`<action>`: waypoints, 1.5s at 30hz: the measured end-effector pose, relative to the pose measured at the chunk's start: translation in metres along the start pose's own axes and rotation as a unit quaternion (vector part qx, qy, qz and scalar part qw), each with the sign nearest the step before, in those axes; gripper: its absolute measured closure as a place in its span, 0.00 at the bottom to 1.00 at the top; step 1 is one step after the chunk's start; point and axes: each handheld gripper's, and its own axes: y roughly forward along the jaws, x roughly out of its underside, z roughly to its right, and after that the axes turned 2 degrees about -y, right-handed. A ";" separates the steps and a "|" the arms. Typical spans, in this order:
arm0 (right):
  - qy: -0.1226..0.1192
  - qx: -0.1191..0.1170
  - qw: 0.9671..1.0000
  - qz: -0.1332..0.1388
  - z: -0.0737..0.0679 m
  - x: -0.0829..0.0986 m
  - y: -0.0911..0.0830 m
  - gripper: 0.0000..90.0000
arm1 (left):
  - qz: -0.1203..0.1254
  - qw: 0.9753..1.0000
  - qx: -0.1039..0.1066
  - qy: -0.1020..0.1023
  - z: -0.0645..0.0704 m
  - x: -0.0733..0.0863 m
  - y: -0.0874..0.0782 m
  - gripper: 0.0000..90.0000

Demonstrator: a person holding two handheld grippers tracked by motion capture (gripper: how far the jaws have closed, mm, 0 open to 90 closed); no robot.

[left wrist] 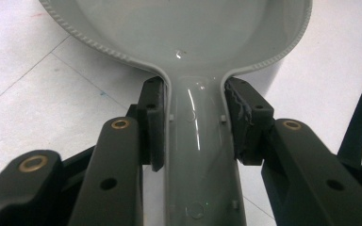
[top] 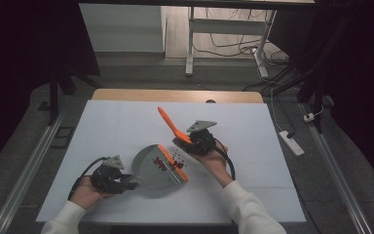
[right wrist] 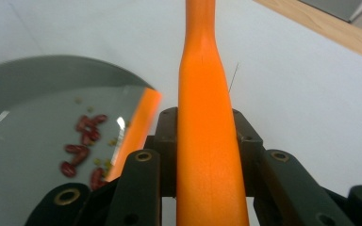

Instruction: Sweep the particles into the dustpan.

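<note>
Left gripper [top: 126,183]: it is squeezing the grey dustpan [top: 152,168] by its handle, jaws tight on both sides.
Right gripper [top: 195,142]: it is pinching the orange brush [top: 171,125], whose handle is pointing far and left.
Beans [top: 175,158]: they are lying at the pan's orange lip, just near-left of the brush.
Table [top: 117,122]: it is carrying everything.

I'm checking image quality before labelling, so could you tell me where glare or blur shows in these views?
High view: dark surroundings, evenly lit table. Left gripper view: glare streaks on the grey dustpan handle. Right gripper view: orange brush handle soft, beans blurred, a bright glint beside them.
</note>
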 end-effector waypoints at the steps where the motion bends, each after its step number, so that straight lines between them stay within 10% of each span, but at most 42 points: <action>1: 0.003 0.003 1.000 -0.003 0.002 0.002 0.000 0.78 | 0.000 1.000 0.000 0.000 0.000 0.000 0.000 0.68; 14: 0.024 0.032 0.999 -0.013 0.024 0.017 0.022 0.78 | -0.001 1.000 -0.002 0.000 0.000 0.000 0.000 0.68; 34: -0.009 -0.041 0.999 -0.019 -0.041 0.012 0.019 0.77 | -0.002 1.000 -0.002 0.001 0.001 0.000 0.000 0.68; 41: -0.006 -0.114 0.993 0.007 -0.057 0.002 0.015 0.78 | -0.001 1.000 -0.002 0.001 0.001 0.000 0.000 0.68; 45: -0.021 -0.088 0.996 0.028 -0.054 -0.005 0.004 0.78 | -0.001 1.000 -0.003 0.001 0.001 0.000 0.000 0.68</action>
